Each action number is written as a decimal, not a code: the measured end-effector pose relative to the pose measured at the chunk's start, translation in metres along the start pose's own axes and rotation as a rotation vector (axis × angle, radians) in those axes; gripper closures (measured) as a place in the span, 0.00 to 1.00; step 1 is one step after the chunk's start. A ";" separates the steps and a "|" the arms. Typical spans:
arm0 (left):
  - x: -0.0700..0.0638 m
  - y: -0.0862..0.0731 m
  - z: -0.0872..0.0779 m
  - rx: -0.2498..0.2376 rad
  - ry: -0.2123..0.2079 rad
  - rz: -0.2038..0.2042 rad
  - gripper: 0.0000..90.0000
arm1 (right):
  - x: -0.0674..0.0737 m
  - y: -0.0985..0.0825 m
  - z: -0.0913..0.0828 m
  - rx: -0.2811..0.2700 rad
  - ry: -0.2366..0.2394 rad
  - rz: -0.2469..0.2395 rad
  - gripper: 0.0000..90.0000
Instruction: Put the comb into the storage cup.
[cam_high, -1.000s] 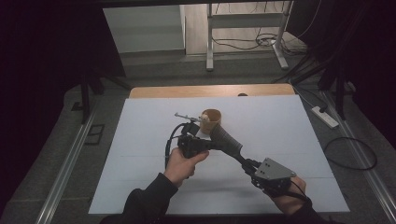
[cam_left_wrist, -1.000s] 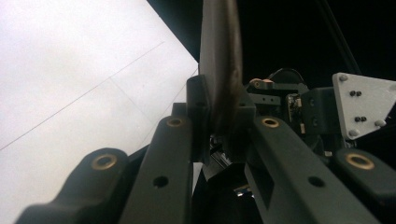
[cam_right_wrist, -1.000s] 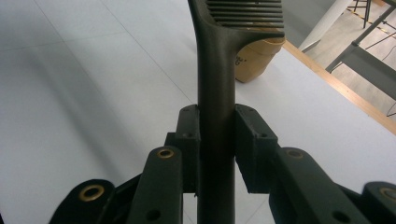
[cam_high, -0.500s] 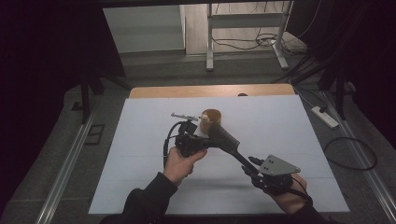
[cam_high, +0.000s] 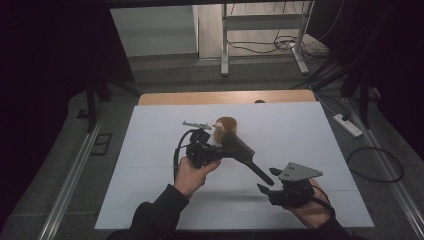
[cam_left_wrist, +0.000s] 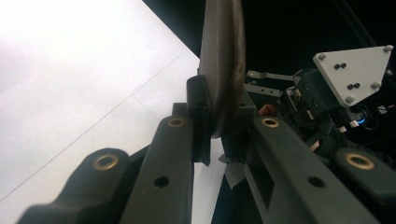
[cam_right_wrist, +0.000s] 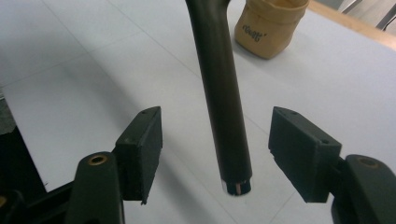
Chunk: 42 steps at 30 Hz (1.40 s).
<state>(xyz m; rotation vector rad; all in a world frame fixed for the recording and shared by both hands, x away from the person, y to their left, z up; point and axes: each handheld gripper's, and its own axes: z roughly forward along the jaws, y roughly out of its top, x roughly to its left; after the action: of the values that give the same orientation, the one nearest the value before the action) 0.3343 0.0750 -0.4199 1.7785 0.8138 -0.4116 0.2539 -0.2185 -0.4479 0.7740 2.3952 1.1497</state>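
Holding: left tool (cam_high: 220, 150) clenched on the dark handled utensil (cam_high: 240, 150).
Right tool (cam_high: 266, 180): released, jaws just been opening, standing either side of the handle end without touching.
Tan cup (cam_right_wrist: 271, 28): on the white tabletop (cam_high: 310, 135), beyond both tools.

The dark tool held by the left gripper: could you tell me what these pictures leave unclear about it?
- Dark tool: its head, high view, hidden behind the left gripper and the tan cup.
- Left gripper view: upper end cut off by the top edge.
- Cup's print, right gripper view: too small to read.
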 end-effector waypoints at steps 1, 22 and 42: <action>0.000 0.000 -0.001 0.000 0.003 0.006 0.92 | 0.000 0.000 0.000 0.005 0.000 0.002 0.36; -0.005 0.004 -0.013 -0.024 0.075 0.060 0.92 | -0.012 -0.007 -0.001 0.084 0.037 0.046 0.09; -0.005 0.007 -0.032 -0.054 0.166 0.094 0.92 | -0.023 -0.020 -0.007 0.133 0.033 0.055 0.00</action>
<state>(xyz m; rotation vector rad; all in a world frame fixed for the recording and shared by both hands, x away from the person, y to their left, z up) 0.3320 0.1016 -0.4001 1.8098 0.8450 -0.1803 0.2623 -0.2470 -0.4575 0.8750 2.5122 1.0399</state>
